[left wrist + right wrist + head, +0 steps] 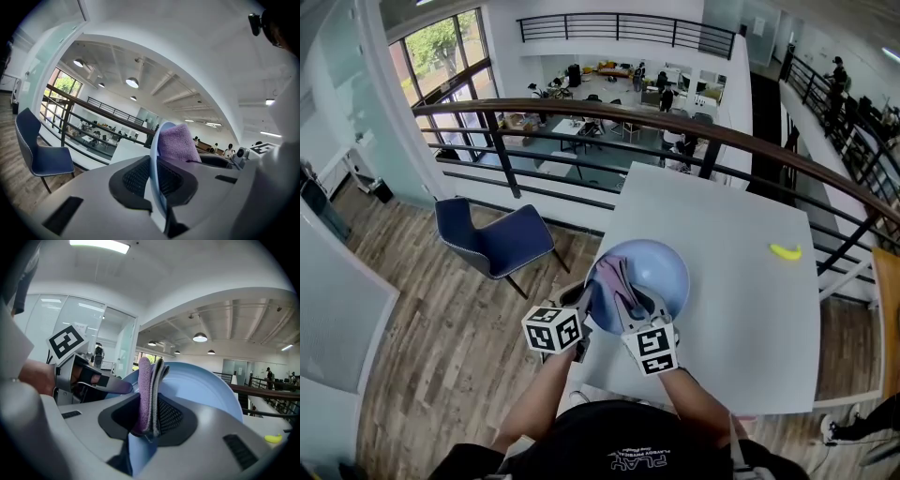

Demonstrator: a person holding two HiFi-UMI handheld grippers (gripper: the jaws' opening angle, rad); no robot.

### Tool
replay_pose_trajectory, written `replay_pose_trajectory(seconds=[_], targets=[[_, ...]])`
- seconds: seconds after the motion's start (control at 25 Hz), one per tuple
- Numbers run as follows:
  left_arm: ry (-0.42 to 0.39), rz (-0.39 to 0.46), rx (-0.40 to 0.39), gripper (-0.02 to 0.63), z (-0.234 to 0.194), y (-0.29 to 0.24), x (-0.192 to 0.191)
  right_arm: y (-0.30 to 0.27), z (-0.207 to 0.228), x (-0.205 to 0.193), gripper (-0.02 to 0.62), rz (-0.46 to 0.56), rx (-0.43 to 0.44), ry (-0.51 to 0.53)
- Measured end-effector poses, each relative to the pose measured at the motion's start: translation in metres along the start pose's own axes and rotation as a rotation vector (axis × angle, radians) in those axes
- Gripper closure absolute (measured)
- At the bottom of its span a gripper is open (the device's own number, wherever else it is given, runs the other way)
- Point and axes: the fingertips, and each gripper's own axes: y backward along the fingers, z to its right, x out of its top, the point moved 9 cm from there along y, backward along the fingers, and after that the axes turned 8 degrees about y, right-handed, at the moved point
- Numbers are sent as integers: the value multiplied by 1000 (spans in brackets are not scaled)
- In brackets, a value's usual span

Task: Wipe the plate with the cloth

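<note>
In the head view a light blue plate (pixel 664 264) is held tilted above the white table (pixel 741 328). My left gripper (pixel 586 305) is shut on its left rim. The left gripper view shows the plate (pixel 153 150) edge-on between the jaws of the left gripper (pixel 156 180), with the purple cloth (pixel 176 142) behind it. My right gripper (pixel 630 302) is shut on the folded purple cloth (pixel 614 275), which lies against the plate's inner face. In the right gripper view the cloth (pixel 144 380) stands between the jaws of the right gripper (pixel 149 416), in front of the plate (pixel 201 385).
A yellow banana (pixel 786 251) lies on the table's far right part. A blue chair (pixel 495 239) stands on the wooden floor to the left of the table. A dark railing (pixel 675 122) runs behind the table, with a drop to a lower floor beyond.
</note>
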Motion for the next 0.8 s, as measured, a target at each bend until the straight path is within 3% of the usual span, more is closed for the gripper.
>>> replay_pose_trajectory(seconds=[0.48, 0.8], targets=[[-28, 5, -16, 574, 8, 2, 3, 14, 41, -9, 492, -18, -157, -61], [-2, 17, -19, 572, 8, 10, 2, 31, 56, -18, 492, -46, -230, -102]])
